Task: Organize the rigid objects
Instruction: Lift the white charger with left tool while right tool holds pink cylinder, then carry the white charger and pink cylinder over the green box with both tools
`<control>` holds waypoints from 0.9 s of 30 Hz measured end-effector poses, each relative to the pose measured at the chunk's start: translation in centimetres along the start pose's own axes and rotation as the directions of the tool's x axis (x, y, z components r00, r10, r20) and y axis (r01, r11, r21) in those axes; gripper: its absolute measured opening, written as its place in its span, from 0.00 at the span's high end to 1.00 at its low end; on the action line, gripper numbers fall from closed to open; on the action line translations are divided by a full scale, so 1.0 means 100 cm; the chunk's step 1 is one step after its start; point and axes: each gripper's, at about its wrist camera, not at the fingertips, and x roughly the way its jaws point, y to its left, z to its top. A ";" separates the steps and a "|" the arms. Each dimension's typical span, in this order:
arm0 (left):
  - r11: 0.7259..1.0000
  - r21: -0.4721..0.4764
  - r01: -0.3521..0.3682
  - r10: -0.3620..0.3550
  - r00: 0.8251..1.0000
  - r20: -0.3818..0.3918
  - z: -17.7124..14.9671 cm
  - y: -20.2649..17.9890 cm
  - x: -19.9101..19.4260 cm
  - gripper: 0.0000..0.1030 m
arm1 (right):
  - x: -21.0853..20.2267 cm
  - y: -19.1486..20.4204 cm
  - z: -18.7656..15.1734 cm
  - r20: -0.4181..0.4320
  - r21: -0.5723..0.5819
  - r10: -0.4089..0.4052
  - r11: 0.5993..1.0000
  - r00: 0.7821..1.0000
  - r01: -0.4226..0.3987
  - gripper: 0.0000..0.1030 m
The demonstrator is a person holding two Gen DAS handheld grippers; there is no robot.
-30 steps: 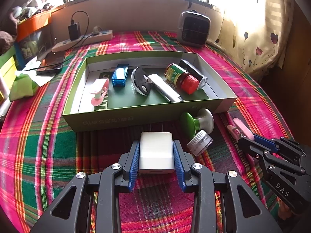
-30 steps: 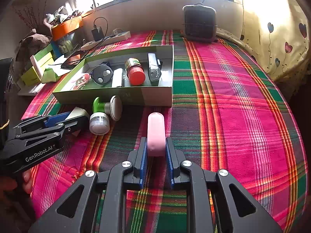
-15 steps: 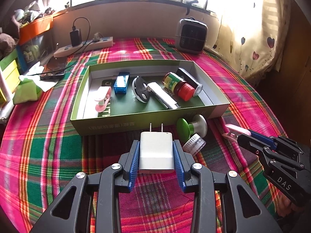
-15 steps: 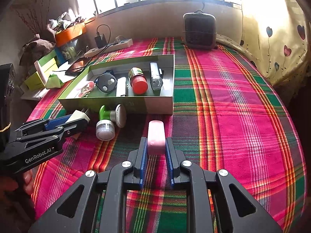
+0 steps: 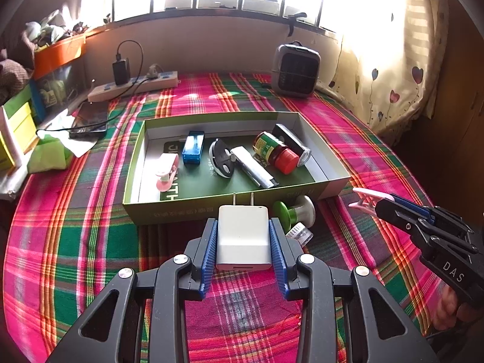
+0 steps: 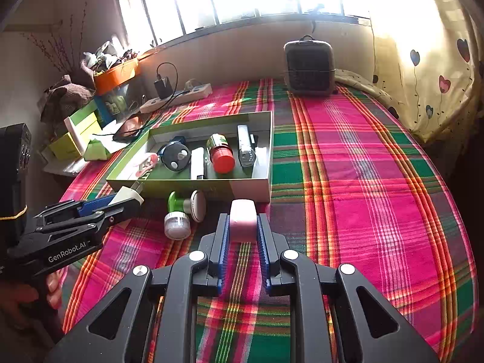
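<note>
My left gripper is shut on a white plug charger, held above the plaid cloth in front of the green box. My right gripper is shut on a pink clip, held above the cloth near the box's right front corner. The box holds a pink clip, a blue item, a black round item, a white stick, a red-capped bottle and a black light. A green-and-white stamp and a small clear jar lie in front of the box.
A grey heater stands at the back of the table. A power strip with charger and a phone lie back left. Green and yellow boxes sit at the left edge. A curtain hangs on the right.
Both grippers have risen and pulled back with their objects; the box and the loose items now look farther and lower in both views.
</note>
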 end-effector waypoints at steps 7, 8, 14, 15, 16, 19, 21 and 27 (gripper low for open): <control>1.000 0.006 0.000 0.000 1.000 0.013 0.009 0.003 -0.003 0.69 | -0.002 0.005 0.012 0.027 -0.013 0.011 1.000 1.000 -0.010 0.82; 1.000 0.008 -0.002 0.002 1.000 0.014 0.010 0.003 -0.003 0.69 | -0.001 0.005 0.014 0.028 -0.014 0.013 1.000 1.000 -0.012 0.82; 1.000 0.008 -0.005 0.004 1.000 0.023 0.019 0.007 0.000 0.69 | 0.005 0.011 0.028 0.038 -0.030 0.023 0.999 0.999 -0.022 0.82; 1.000 0.006 -0.004 0.004 1.000 0.022 0.020 0.008 0.001 0.69 | 0.006 0.012 0.031 0.040 -0.034 0.024 0.999 0.999 -0.023 0.82; 1.000 0.005 -0.005 0.005 1.000 0.022 0.021 0.009 0.002 0.69 | 0.008 0.013 0.033 0.042 -0.036 0.026 0.999 0.999 -0.024 0.82; 1.000 0.002 -0.006 0.006 1.000 0.023 0.025 0.012 0.006 0.69 | 0.012 0.014 0.040 0.045 -0.037 0.037 0.999 0.998 -0.035 0.82; 1.000 -0.001 -0.009 0.009 1.000 0.021 0.027 0.014 0.009 0.69 | 0.017 0.017 0.046 0.048 -0.043 0.045 0.998 0.998 -0.043 0.82; 1.000 -0.012 -0.012 0.012 1.000 0.008 0.031 0.021 0.018 0.69 | 0.036 0.025 0.057 0.030 -0.059 0.062 0.996 0.998 -0.061 0.82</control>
